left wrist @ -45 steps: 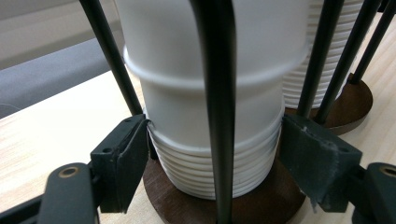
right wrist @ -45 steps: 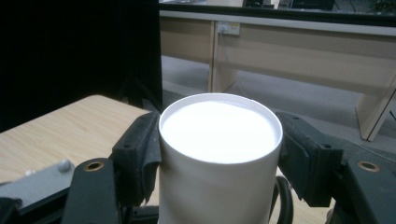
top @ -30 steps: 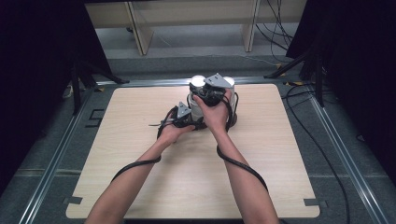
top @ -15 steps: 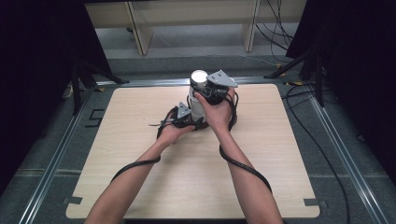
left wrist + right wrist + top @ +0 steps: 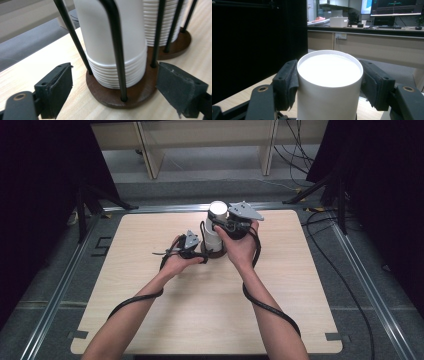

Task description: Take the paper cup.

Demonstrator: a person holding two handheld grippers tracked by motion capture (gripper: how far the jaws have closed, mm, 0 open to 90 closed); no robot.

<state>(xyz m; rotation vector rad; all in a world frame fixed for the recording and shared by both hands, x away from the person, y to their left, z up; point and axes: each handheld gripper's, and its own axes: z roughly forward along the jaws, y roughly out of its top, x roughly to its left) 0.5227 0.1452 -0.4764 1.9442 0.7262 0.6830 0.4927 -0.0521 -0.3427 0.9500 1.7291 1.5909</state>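
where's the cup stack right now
In the high view the white cup stack stands in its wire holder at the table's far middle, between the left gripper and right gripper.

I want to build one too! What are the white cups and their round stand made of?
The cups look like matte white paper, with thin rolled rims stacked tightly. The stand's base looks like dark varnished wood, slightly shiny. Its rods look like black-coated metal, thin and smoothly bent.
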